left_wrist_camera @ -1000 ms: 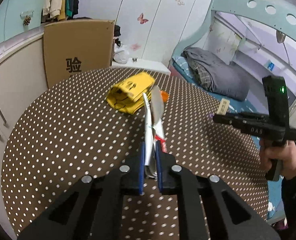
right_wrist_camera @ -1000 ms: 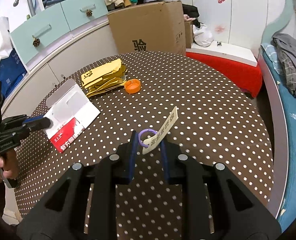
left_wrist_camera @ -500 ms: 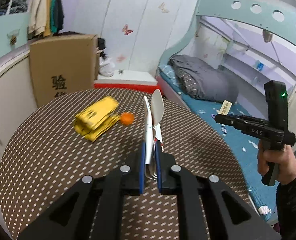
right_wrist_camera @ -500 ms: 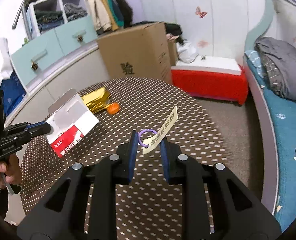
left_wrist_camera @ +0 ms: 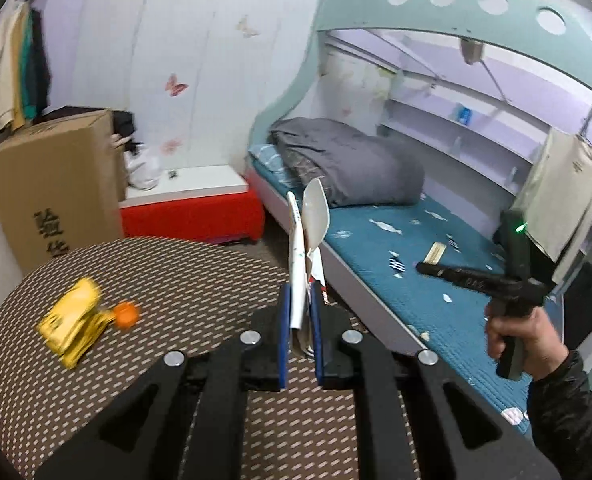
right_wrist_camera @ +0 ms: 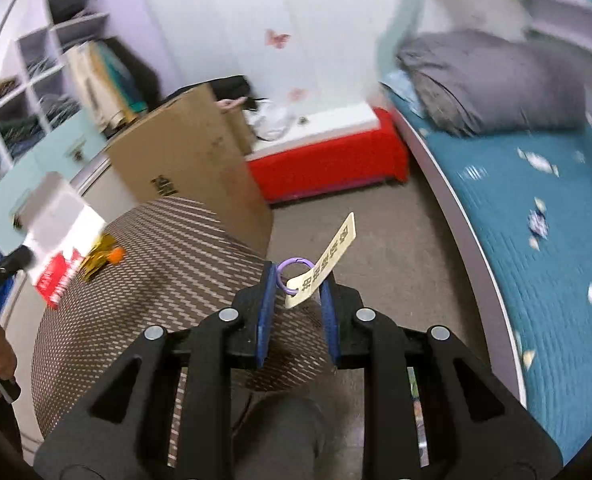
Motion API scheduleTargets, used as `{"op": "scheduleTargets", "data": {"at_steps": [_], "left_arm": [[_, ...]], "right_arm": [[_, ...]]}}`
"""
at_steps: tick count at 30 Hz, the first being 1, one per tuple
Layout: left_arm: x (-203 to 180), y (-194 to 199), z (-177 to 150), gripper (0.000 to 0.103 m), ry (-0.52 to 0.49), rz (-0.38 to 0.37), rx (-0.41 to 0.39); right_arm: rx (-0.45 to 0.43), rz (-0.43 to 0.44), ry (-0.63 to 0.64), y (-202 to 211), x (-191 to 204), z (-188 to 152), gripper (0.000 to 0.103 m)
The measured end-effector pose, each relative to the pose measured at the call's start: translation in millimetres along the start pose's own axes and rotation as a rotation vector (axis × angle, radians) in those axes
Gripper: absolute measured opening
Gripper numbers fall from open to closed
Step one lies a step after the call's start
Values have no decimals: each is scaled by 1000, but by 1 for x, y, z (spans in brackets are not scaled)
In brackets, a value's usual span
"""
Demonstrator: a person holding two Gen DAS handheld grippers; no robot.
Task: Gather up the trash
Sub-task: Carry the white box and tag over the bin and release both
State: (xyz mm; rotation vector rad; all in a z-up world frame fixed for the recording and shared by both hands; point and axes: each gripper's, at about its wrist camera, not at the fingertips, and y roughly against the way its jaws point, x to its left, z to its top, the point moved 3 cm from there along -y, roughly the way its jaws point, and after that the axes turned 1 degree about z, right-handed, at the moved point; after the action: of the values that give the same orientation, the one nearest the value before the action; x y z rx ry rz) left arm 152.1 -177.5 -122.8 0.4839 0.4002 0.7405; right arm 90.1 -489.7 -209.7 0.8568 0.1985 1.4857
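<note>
Trash, left wrist view: flattened white carton upright at frame centre, clamped in left gripper; yellow wrapper and orange cap on dotted table, lower left.

Right wrist view: cream tag with purple ring pinched in right gripper, centre; carton at left edge.

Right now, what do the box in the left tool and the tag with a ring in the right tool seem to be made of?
The box looks like thin printed cardboard, white with a red panel: it is flattened and its flap is bent. The tag looks like stiff card or thin plastic, cream with dark print; I cannot tell which. The ring looks like purple plastic or coated metal, smooth.
</note>
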Motion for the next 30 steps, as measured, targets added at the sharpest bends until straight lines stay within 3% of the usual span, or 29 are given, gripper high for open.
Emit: {"op": "scheduleTargets", "data": {"at_steps": [7,9,10,11,21,30], "left_arm": [[-58,-42,10,9,-72,-70,44],[-71,-56,11,9,-87,-85,65],[-78,-65,11,9,-92,-91,81],[-83,-72,11,9,-96,-95,92],[-150,-164,-9,9,-190,-177,268],[-202,-235,-44,9,-261,-220,428]], "right_arm": [[110,-87,-189,-30,-93,-52,23],[157,-101,-254,-44,-114,-67,44],[168,-113,-286,-48,-123,-73,77],[164,-133,-325,-49,-135,-80,81],[95,-159,-449,-15,-176,-92,87],[28,-185,-449,27,-186,-83,90]]}}
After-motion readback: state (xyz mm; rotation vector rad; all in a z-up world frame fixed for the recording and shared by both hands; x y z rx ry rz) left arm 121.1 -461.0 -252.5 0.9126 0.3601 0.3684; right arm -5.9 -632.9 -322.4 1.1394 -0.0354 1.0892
